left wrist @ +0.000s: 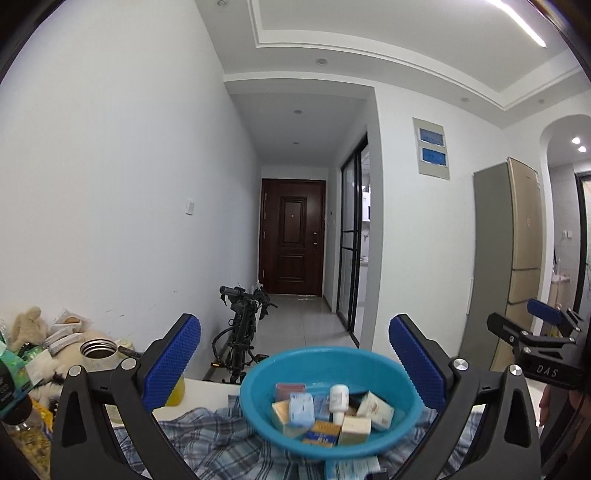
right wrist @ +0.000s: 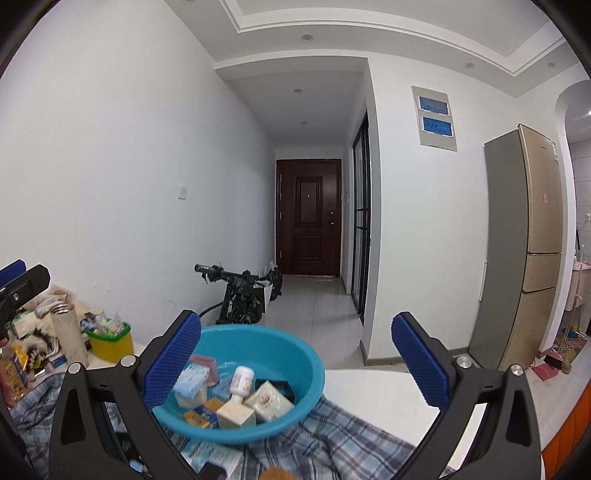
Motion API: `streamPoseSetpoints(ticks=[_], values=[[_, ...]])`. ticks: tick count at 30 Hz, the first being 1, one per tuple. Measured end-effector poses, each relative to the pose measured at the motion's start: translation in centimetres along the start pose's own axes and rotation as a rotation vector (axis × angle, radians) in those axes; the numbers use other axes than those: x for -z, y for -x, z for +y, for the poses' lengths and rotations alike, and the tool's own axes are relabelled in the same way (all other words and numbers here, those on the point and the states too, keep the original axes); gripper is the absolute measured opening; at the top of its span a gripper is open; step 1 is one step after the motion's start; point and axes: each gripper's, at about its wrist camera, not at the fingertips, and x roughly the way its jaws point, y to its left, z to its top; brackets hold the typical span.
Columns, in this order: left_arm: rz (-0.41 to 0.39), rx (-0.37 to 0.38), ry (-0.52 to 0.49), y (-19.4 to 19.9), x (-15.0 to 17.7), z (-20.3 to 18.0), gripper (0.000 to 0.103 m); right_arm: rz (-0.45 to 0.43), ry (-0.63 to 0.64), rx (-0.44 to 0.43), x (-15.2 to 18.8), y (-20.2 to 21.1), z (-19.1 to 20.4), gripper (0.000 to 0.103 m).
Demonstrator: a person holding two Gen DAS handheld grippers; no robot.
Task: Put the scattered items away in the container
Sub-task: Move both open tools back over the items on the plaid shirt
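Left gripper (left wrist: 295,363): hovering with jaws spread wide, holding nothing.
Blue basin (left wrist: 255,398): sitting just ahead of both tools on the plaid cloth (left wrist: 207,435), already holding small boxes and a white bottle (left wrist: 338,402).
Loose packet (left wrist: 351,469): lying under the basin's near rim, likely next; approaching low and squarely is advisable.
Right gripper (right wrist: 297,363): hanging wide, gripping nothing.

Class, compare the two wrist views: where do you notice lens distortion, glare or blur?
Left wrist view: fisheye bends the walls, dark corners frame the picture, and the ceiling light strip glares white. Right wrist view: same bending and dark corners; the blue basin and the nearest gripper finger look slightly soft.
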Motion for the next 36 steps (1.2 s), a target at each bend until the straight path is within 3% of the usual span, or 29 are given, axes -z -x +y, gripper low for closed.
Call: streamPoseSetpoints(ticks=[5,11,22,36], values=[[-0.002,-0.011,-0.005,2.5,1.1,-0.5,0.103,0.044,0.004,-0.031,1.4,1.8,0.3,0.103],[0.049,-0.008,-0.006,4.2,2.4,-0.4,0.103,0.069,-0.020,-0.043,2.9,3.6,0.3,0.103],[0.239,0.017,0.047,3.7,6.7,0.5,0.103,0.176,0.027,-0.047,6.6,4.3,1.3,0.103],[0.448,0.040,0.044,3.2,12.1,0.5,0.103,0.429,0.030,-0.167,13.3,3.3,2.2,0.103]])
